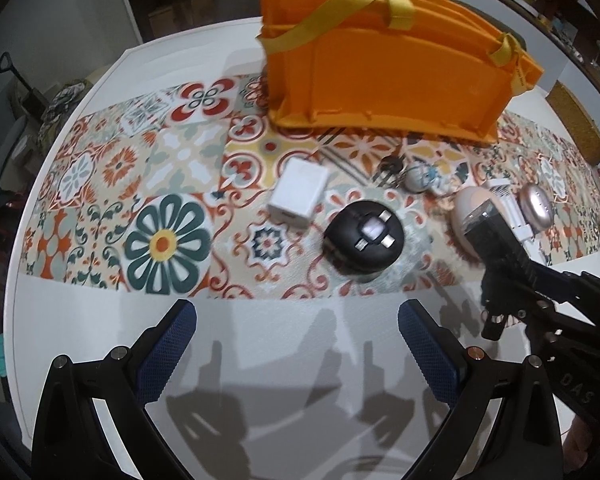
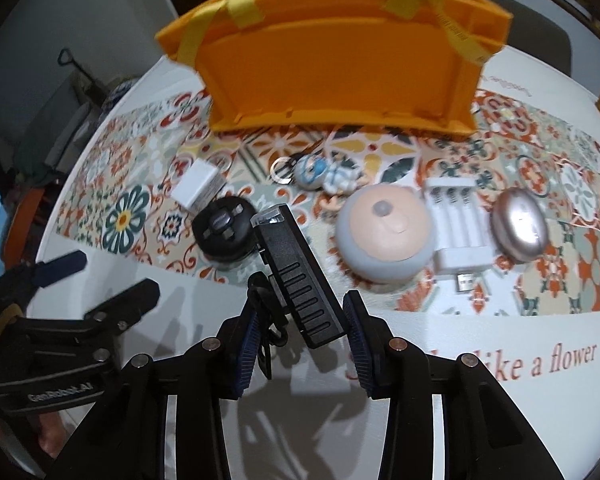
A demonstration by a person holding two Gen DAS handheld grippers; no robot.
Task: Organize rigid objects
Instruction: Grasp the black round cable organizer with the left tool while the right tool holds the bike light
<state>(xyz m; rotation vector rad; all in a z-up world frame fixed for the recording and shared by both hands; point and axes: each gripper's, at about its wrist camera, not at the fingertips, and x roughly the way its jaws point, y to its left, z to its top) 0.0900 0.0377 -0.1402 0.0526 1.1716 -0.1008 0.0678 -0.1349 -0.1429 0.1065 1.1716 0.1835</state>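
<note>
Black plastic makes up the ribbed box [image 2: 300,276] held up over the table's near edge, a long slab with a row of moulded slots on one face and a clear window at its far end. The right gripper [image 2: 300,320] clenches it between blue, cross-hatched pads — the box tilts away toward the patterned runner [image 2: 540,280]. A black strap hangs by its lower end, partly hidden behind the left pad.

The left gripper [image 1: 296,344] hangs spread wide above the white table [image 1: 260,360], nothing between its fingers.

On the runner lie a round black puck [image 1: 363,236] with metal tabs, a white block [image 1: 299,193], a small blue-and-white figure [image 2: 324,174] beside a key ring, a peach dome [image 2: 386,234], a white battery charger [image 2: 458,224] and a shiny pink oval case [image 2: 520,226]. Behind them stands an orange bin [image 1: 380,72] of hard plastic with yellow ribbon handles; its inside is out of sight. Red lettering on the table is half covered by the gripper.
</note>
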